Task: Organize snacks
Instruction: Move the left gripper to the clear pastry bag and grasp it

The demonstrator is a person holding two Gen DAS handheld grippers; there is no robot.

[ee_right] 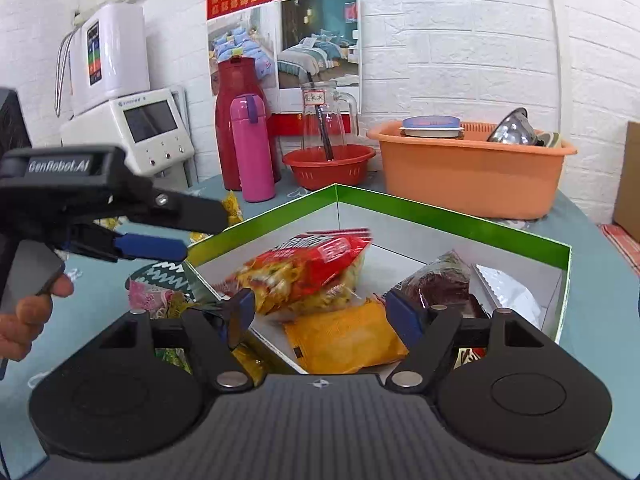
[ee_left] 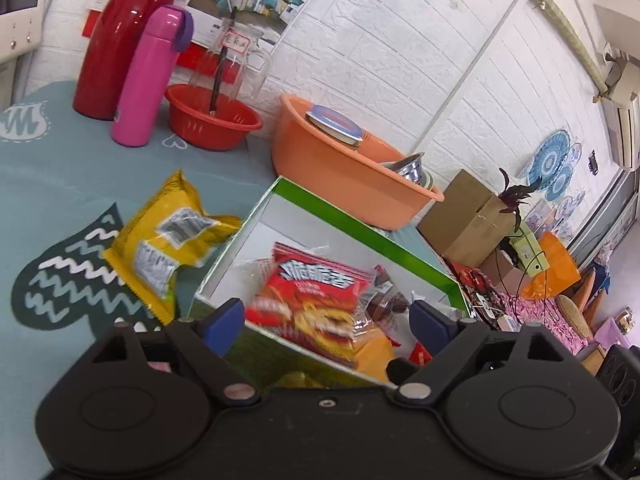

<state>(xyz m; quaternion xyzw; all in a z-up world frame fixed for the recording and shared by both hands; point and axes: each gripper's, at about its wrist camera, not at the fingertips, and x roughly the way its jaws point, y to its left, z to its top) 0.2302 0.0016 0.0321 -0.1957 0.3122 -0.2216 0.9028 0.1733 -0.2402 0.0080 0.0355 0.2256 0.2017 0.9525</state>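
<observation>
Left wrist: left gripper (ee_left: 326, 320) jaws released over the box (ee_left: 372, 236); red bag (ee_left: 316, 300) lies inside. Yellow bag (ee_left: 168, 240) waits on the worktop (ee_left: 60, 184).

Right wrist: right gripper (ee_right: 318, 314) jaws released, empty. Probably between items; next, fetch the yellow bag.

Bright even indoor light, soft shadows, strong fisheye bending at edges, motion-blurred red snack bag (ee_right: 308, 268)
</observation>
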